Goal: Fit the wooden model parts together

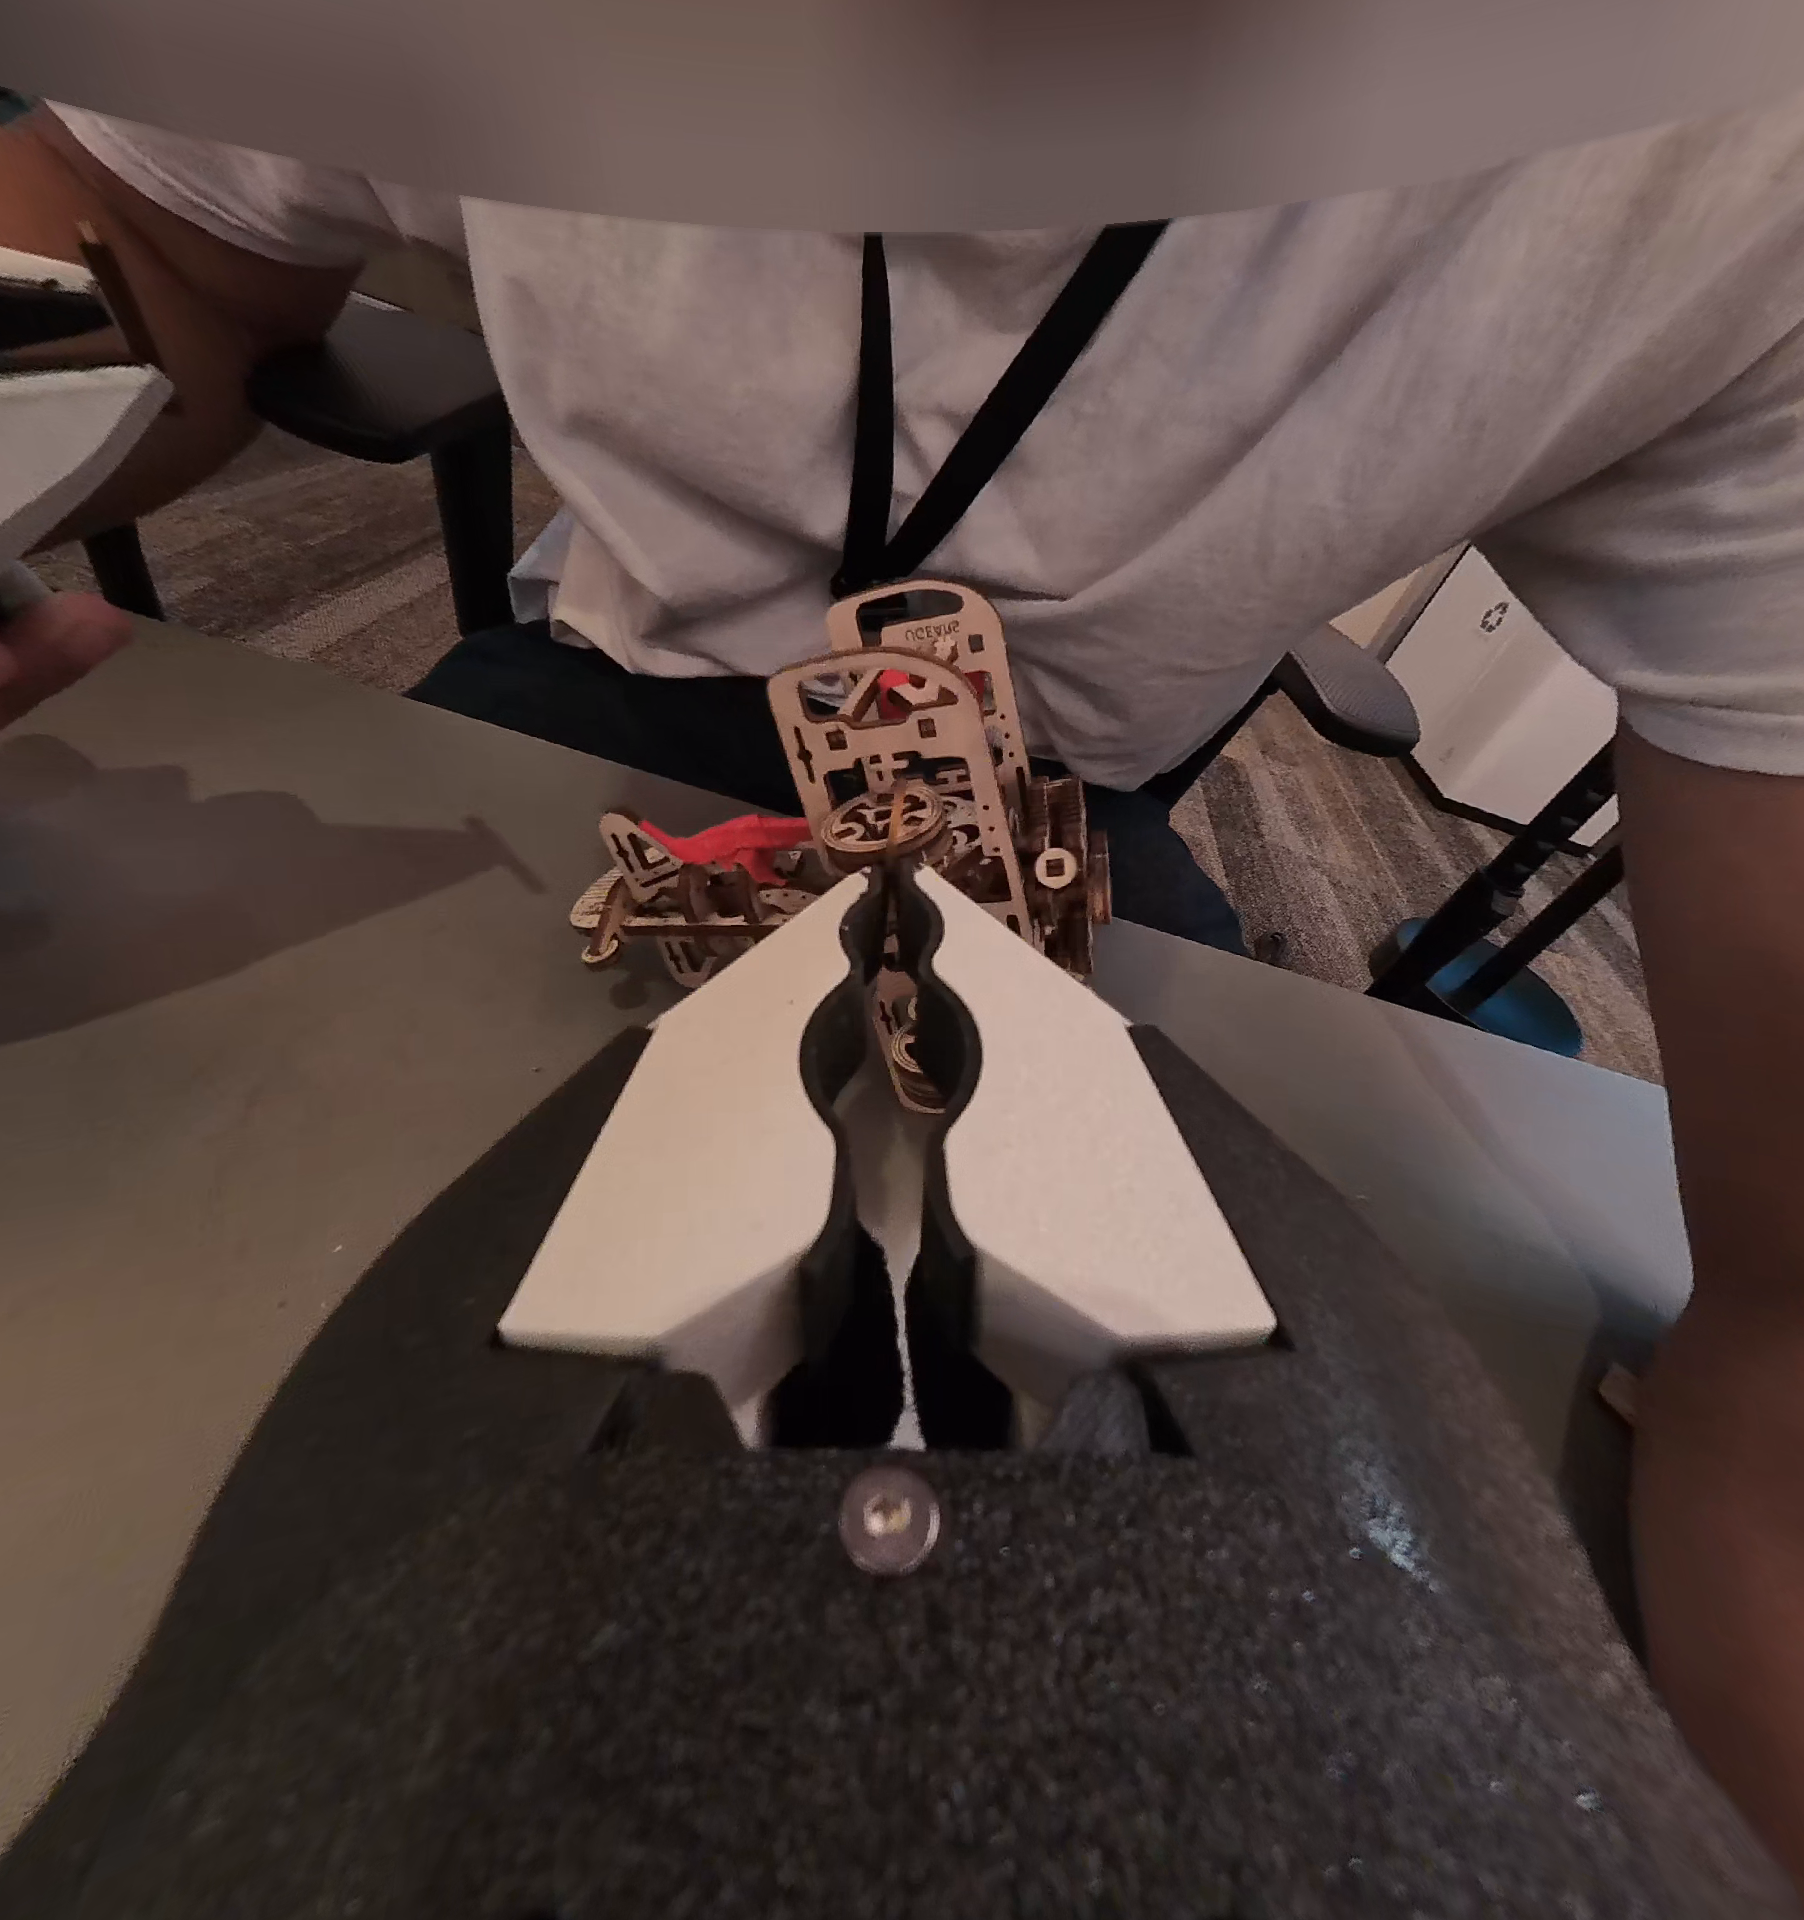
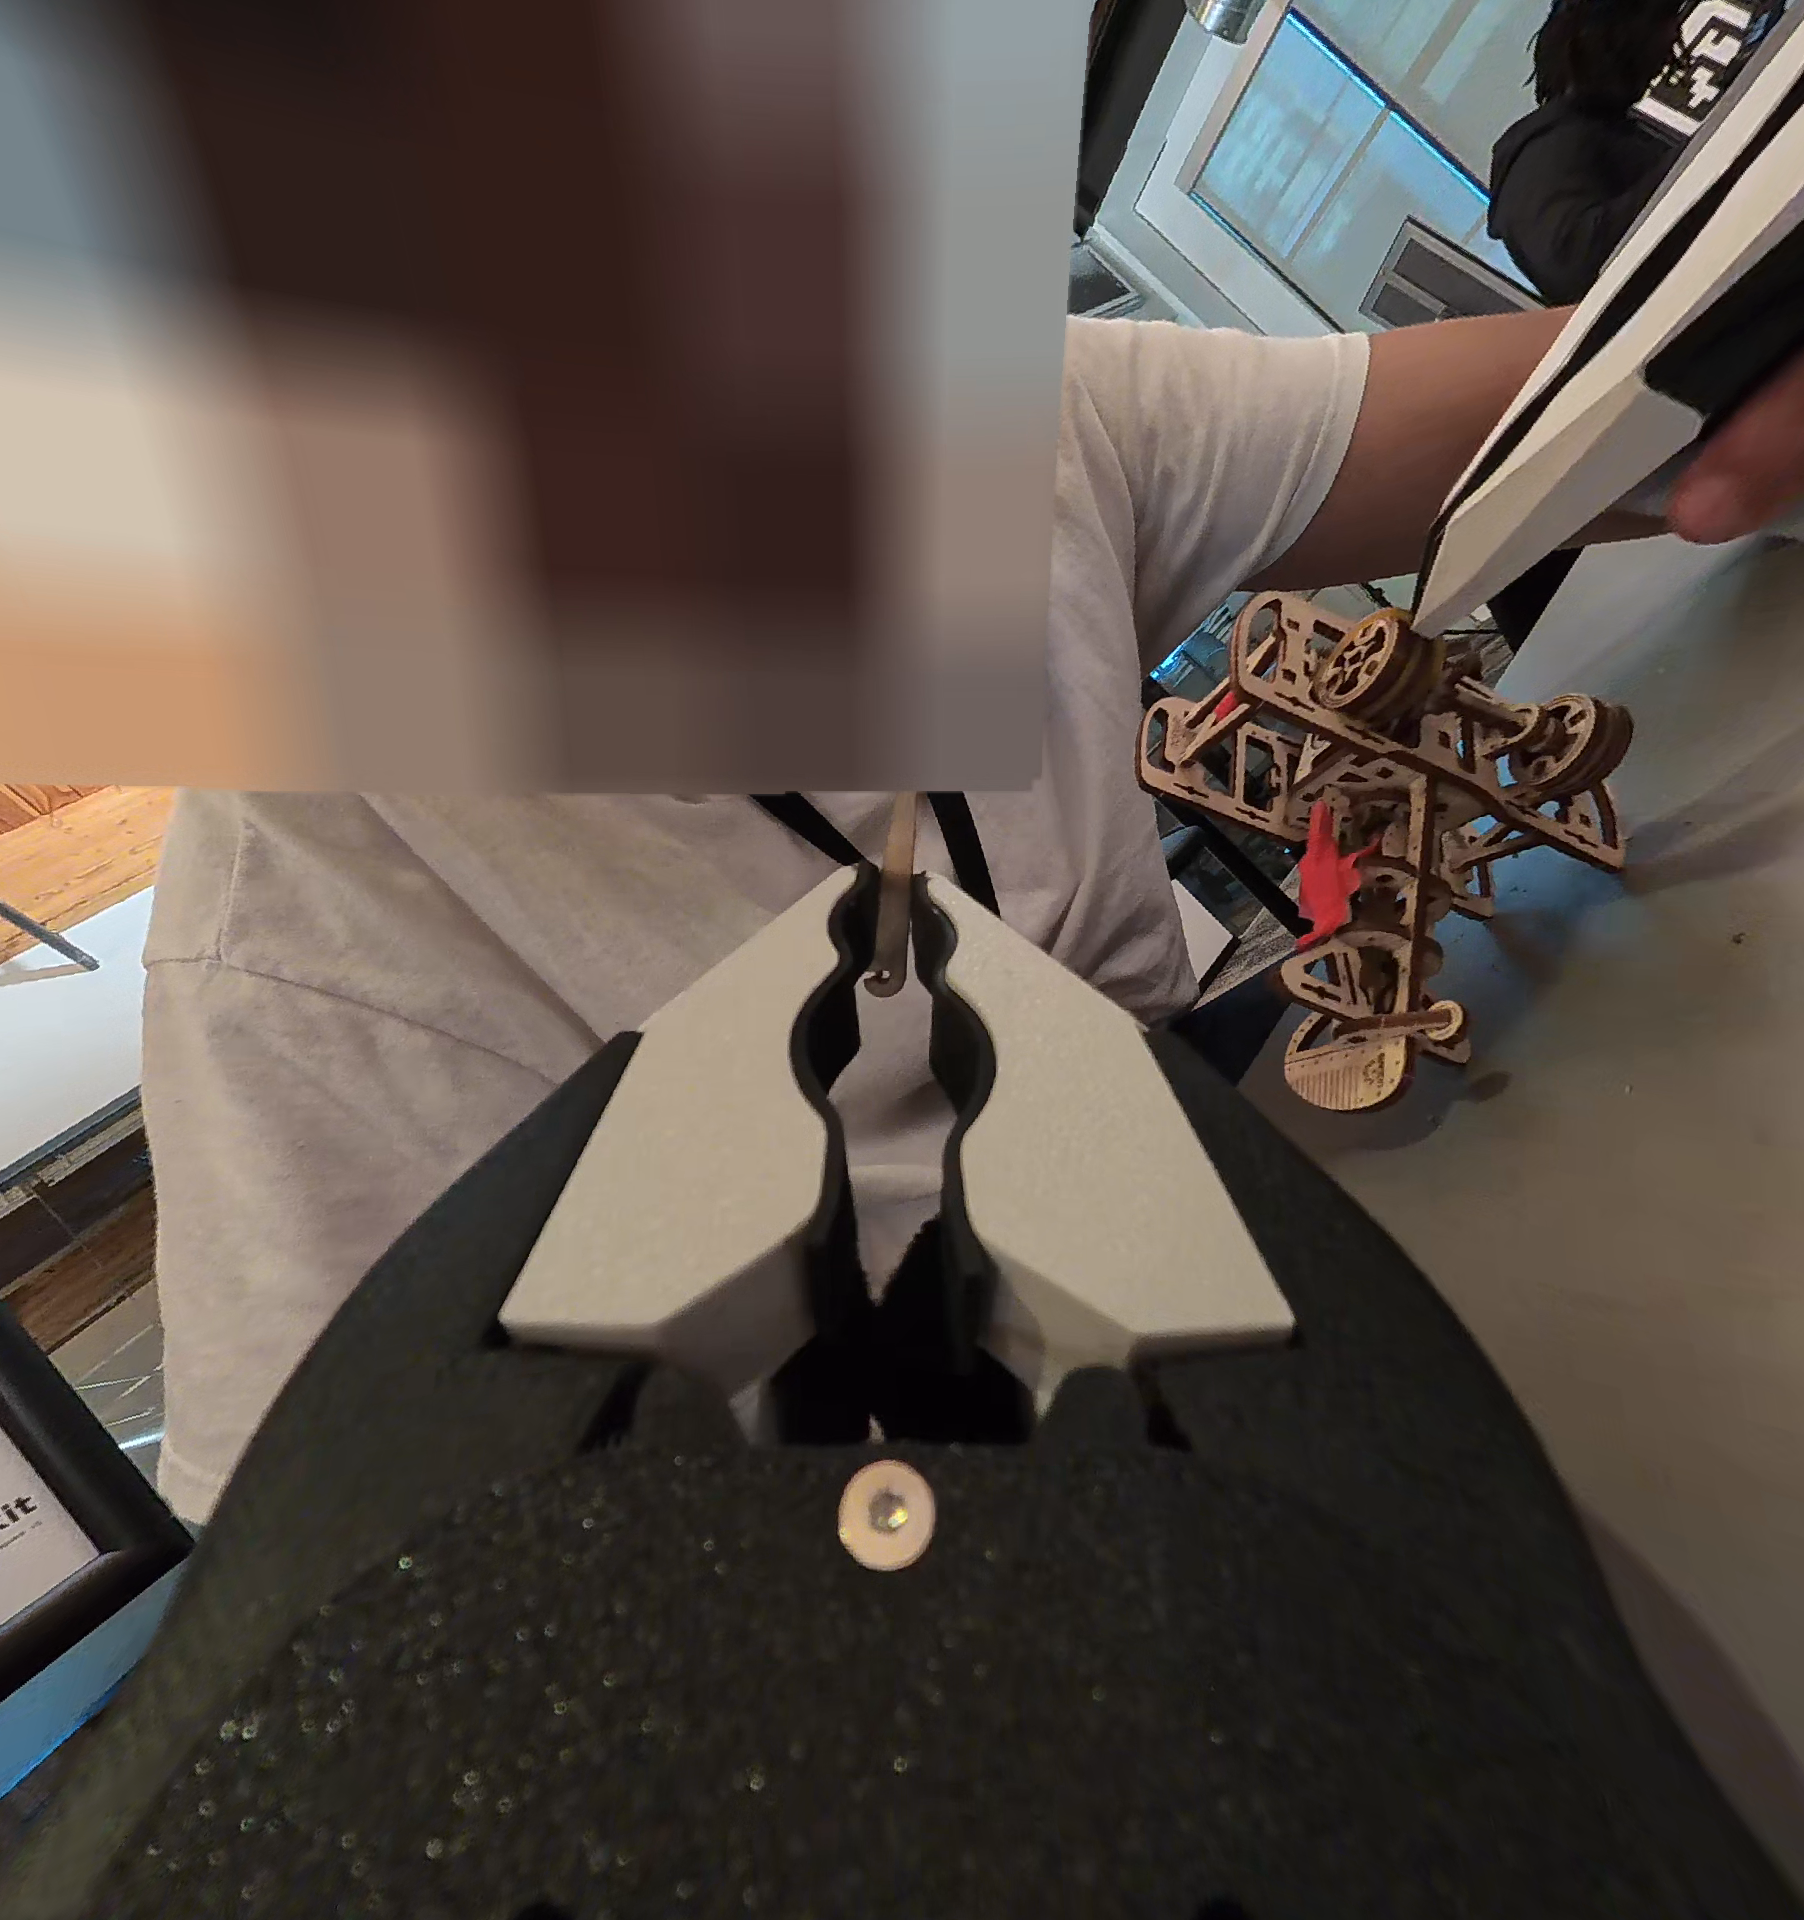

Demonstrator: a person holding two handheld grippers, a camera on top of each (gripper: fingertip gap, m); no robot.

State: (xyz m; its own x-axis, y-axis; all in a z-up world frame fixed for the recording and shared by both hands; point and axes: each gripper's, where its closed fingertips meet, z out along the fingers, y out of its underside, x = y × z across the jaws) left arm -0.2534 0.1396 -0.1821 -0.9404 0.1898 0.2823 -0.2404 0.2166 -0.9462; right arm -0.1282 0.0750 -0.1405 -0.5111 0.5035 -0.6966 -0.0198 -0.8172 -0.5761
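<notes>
A wooden model biplane (image 1: 939,790) with a red piece stands tipped on the grey table (image 1: 254,1091), close to its near edge. My left gripper (image 1: 890,883) is shut on the plane's wheel strut, just under a wooden wheel (image 1: 882,826). In the right wrist view the plane (image 2: 1397,831) sits at the right, with the left gripper (image 2: 1428,608) pinching beside a wheel (image 2: 1365,660). My right gripper (image 2: 893,883) is shut on a thin wooden stick (image 2: 903,831) and holds it in the air, left of the plane and apart from it. The stick's upper end is hidden by a blur.
A person in a white shirt (image 1: 1189,468) with a black lanyard sits right behind the table edge. The right gripper (image 1: 25,468) shows at the far left of the left wrist view. Chair legs (image 1: 472,499) and a white bin (image 1: 1500,686) stand beyond. A framed sign (image 2: 4,1558) is low left. There is about 15 centimeters between the tips of the two grippers.
</notes>
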